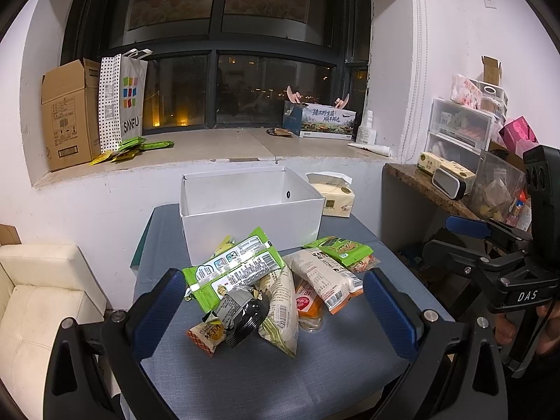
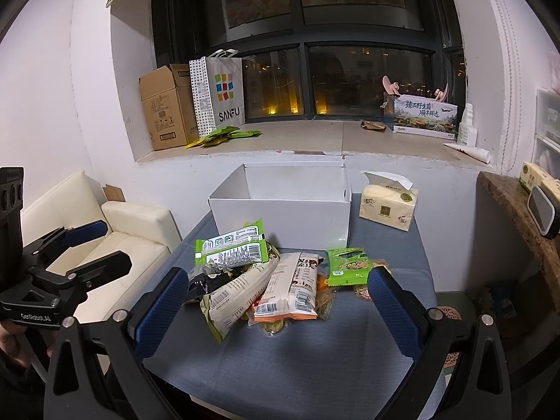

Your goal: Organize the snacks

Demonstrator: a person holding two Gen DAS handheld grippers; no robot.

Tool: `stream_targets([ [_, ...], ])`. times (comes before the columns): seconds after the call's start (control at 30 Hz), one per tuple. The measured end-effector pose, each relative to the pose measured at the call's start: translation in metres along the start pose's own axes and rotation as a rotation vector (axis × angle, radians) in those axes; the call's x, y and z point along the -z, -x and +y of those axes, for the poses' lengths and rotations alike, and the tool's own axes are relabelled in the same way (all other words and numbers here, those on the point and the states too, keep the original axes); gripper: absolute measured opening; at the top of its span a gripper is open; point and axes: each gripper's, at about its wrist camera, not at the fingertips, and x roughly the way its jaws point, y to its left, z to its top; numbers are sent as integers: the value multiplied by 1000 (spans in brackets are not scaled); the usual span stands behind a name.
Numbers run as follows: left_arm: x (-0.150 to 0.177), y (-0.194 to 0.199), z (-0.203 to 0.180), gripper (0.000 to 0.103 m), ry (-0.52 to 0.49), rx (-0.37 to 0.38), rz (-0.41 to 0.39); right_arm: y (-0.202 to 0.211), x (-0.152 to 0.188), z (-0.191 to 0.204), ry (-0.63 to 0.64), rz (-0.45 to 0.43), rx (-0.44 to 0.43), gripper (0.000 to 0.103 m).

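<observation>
Lying heaped just before white box [image 1: 245,206]: snacks [image 1: 266,280], green, cream, orange packets; left gripper [image 1: 274,306], right gripper [image 2: 278,302] both spread wide, empty.

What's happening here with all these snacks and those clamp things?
A person holds a two-finger gripper in each hand; the left gripper and right gripper are both open and grip nothing. A pile of snack packets lies on the blue-grey table before an open white cardboard box, which looks empty.
</observation>
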Motion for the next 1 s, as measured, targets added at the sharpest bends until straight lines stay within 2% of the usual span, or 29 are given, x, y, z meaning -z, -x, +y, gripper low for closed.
stream_targets([
  [1.0,-1,0,-1,103,-4,-3,8,-1,4,0,-13,13,1,103],
])
